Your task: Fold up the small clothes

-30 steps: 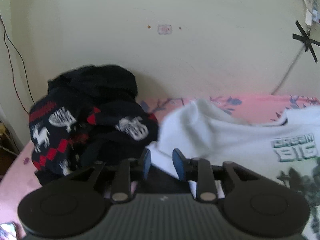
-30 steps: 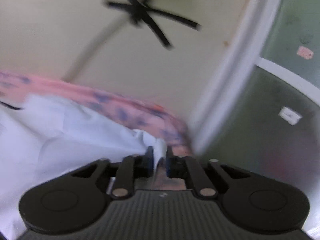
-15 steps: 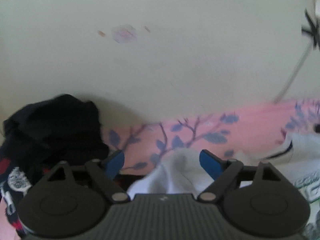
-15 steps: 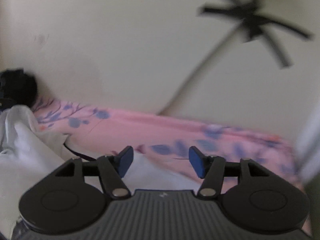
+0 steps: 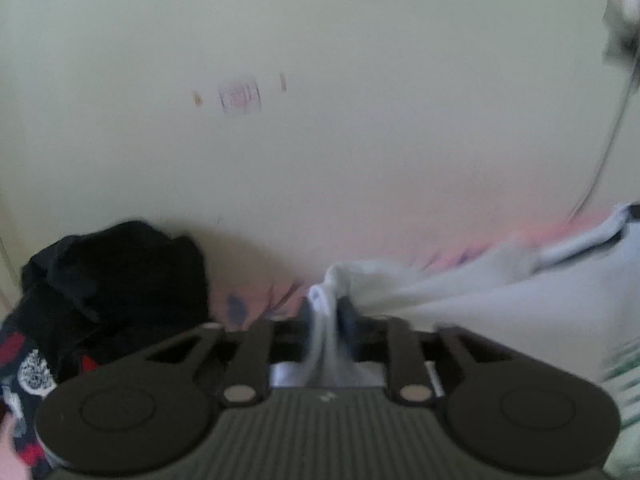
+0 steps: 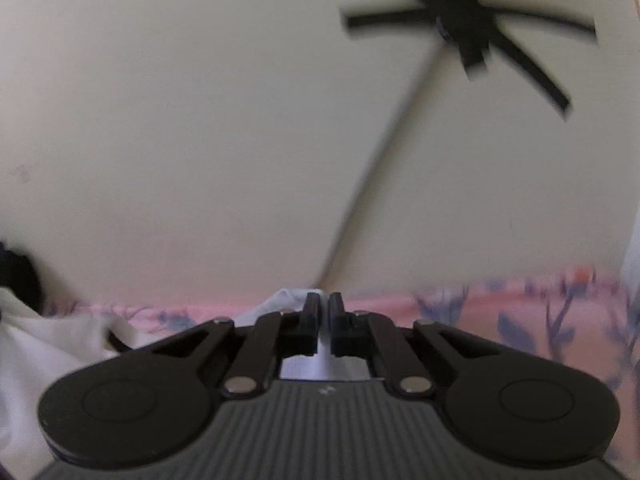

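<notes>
1. White shirt lies on the pink floral bed sheet, up near the cream wall; dark sweater pile sits to its left, apart from it.
2. Handling, judged: thin, light, limp knit w/ no stiffness. It bunches where pinched and sags between the two holds. Not fragile, not slippery; main risk is grabbing more than one layer or losing a thin edge.
3. Where to hold, judged: corners/edges (shoulder or hem ends), one per claw, so the cloth hangs flat when pulled taut.
4. Left claw: jaws closing, w/ a gathered wad of the white shirt between them and fabric trailing back toward the cam. Pads look pressed on it, so grasping the shirt.
5. Right claw: clenched, jaws nearly together, w/ white fabric between and beneath them. Reads as pinching a thin shirt edge, tho only a sliver of cloth shows.
6. Pose: both claws angle down toward the bed and face the wall, roughly parallel, left one at the shirt's left end. Both views are blurred. No hand visible in either view.
7. Black tape cross and cable on the wall above the right side; irrelevant to the fold.
</notes>
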`<state>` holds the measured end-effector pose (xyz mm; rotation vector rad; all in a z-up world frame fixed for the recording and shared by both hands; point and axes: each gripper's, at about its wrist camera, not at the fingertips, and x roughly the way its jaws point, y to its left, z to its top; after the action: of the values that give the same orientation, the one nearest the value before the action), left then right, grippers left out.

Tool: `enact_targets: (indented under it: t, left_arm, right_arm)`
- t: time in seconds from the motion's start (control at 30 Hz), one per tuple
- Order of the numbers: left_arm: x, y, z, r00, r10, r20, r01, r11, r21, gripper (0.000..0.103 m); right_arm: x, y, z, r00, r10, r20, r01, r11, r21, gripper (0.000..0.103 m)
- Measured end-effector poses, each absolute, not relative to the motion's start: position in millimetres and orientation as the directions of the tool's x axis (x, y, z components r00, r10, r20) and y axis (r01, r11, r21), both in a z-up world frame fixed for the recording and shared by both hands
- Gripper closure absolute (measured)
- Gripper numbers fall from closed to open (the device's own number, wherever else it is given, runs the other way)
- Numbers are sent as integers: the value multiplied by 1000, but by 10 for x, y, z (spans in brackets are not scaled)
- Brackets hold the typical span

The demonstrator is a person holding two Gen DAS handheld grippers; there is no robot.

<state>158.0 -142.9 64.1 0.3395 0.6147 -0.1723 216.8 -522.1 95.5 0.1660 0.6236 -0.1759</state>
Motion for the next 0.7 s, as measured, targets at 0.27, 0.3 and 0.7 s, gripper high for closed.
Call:
enact_targets:
  t: [0.27,0.3,0.7]
  left_arm:
    - [1434,-738,890,739,-82,-669,223,966,127,71]
    - [1294,-516,1035,758,-102,-645,203,975,85,70]
    - [-326,967,1072,860,-10,-509,-18,999,-49,49]
  right_arm:
    - [1531,-4950,1178,820,-19,-572,97,990,105,45]
    - [1470,-4851,1219,824,9,-567,66,992,111,45]
    - [446,-2819,1463,651,543,-531,-529,826,195,44]
